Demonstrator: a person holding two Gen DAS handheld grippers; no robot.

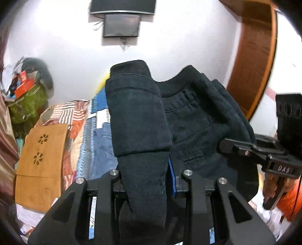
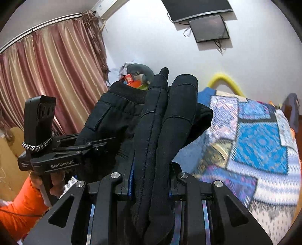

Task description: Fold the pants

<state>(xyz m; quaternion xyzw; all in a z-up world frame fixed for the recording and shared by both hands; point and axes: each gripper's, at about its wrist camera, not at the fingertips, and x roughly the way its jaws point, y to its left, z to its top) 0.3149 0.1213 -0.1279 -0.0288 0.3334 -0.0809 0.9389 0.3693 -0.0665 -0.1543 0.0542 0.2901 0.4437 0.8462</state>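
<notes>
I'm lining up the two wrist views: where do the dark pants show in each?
Left wrist view: pants fill the centre, bunched, clamped in the near claw.
Right wrist view: pants centre, rising from the near claw.
Shared landmark: the wall-mounted screen, top of both.

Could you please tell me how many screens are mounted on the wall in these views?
2: a large dark screen high on the white wall, partly cut off by the frame edge, and a smaller screen directly below it. Others may lie outside the views.
</notes>
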